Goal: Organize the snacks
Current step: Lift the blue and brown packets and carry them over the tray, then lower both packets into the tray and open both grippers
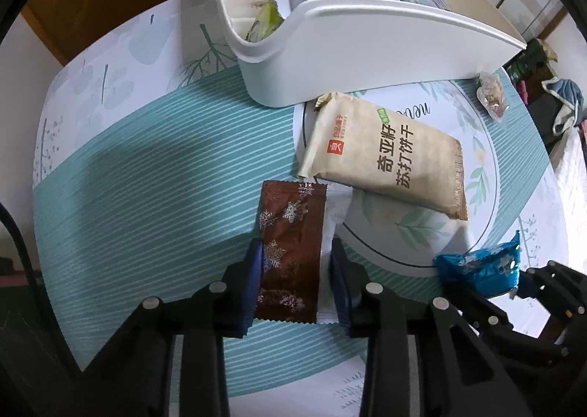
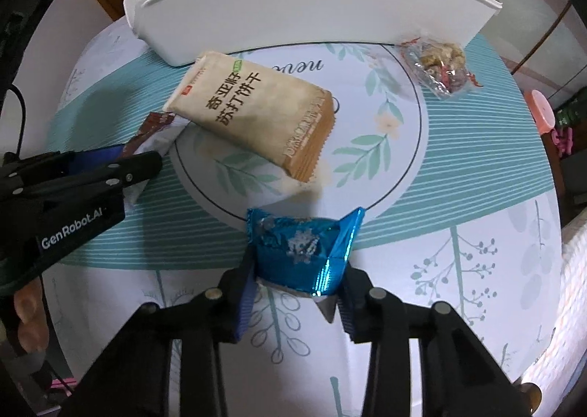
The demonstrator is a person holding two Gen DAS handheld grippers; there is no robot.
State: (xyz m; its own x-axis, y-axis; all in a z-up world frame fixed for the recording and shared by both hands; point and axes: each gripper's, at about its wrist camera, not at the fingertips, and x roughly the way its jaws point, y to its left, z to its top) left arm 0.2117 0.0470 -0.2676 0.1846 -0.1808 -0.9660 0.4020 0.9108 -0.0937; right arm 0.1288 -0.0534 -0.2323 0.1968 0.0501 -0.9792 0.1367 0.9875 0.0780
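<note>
Clamping down with my left gripper (image 1: 293,266), I had its jaws shut on the brown snowflake packet (image 1: 290,244), which lay flat on the striped cloth of the table (image 1: 146,167). My right gripper (image 2: 297,281) pinched the blue foil snack (image 2: 304,248) between its jaws at the edge of the printed circle. Beyond both, the beige cracker pack (image 2: 253,112) lay against the white bin (image 2: 293,6) already holding snacks, and a clear nut bag (image 2: 436,64) lay just beside the bin.
</note>
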